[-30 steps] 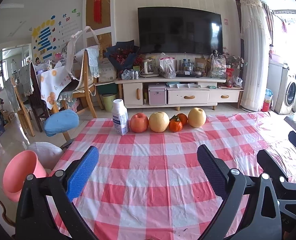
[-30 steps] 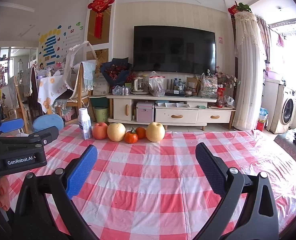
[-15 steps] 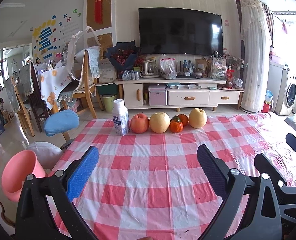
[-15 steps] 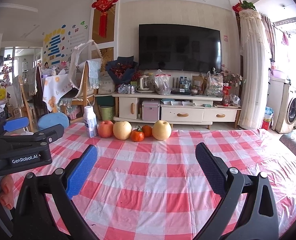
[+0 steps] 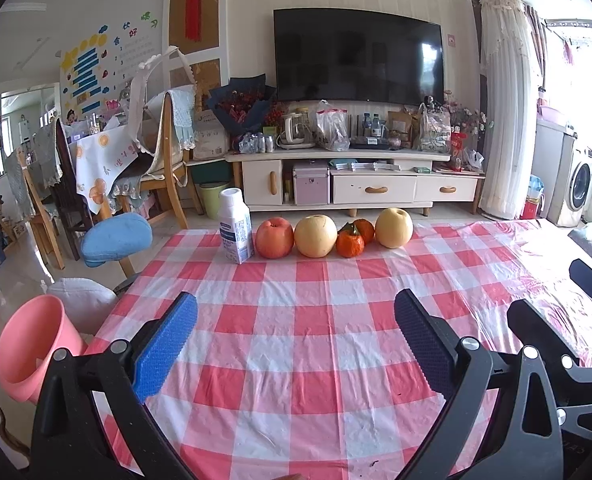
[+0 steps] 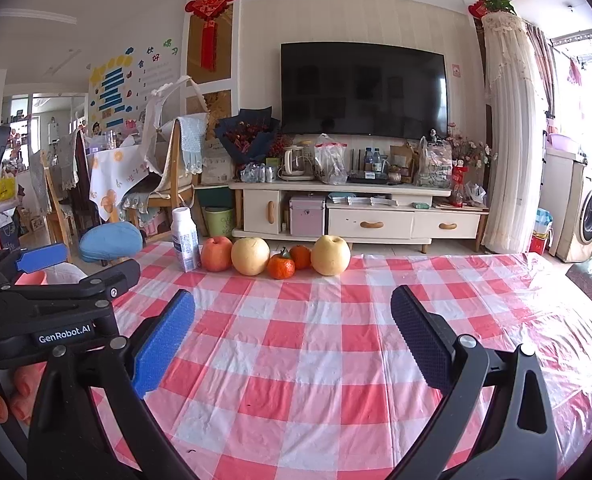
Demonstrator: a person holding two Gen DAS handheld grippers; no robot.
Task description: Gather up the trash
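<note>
Left wrist view: we see a white bottle (image 5: 236,225) upright at the far edge of the checked tablecloth (image 5: 303,320), just beside a red apple (image 5: 274,237), two pears and two oranges in a row. A pink bin (image 5: 32,350) stands off the table's left side. Our left gripper (image 5: 296,340) hovers low, jaws wide and empty.

Right wrist view: the bottle (image 6: 185,239) stands far left of the fruit. Our right gripper (image 6: 292,336) is likewise spread wide, nothing held.

White milk bottle (image 5: 236,226), upright, beside apple (image 5: 274,238)
</note>
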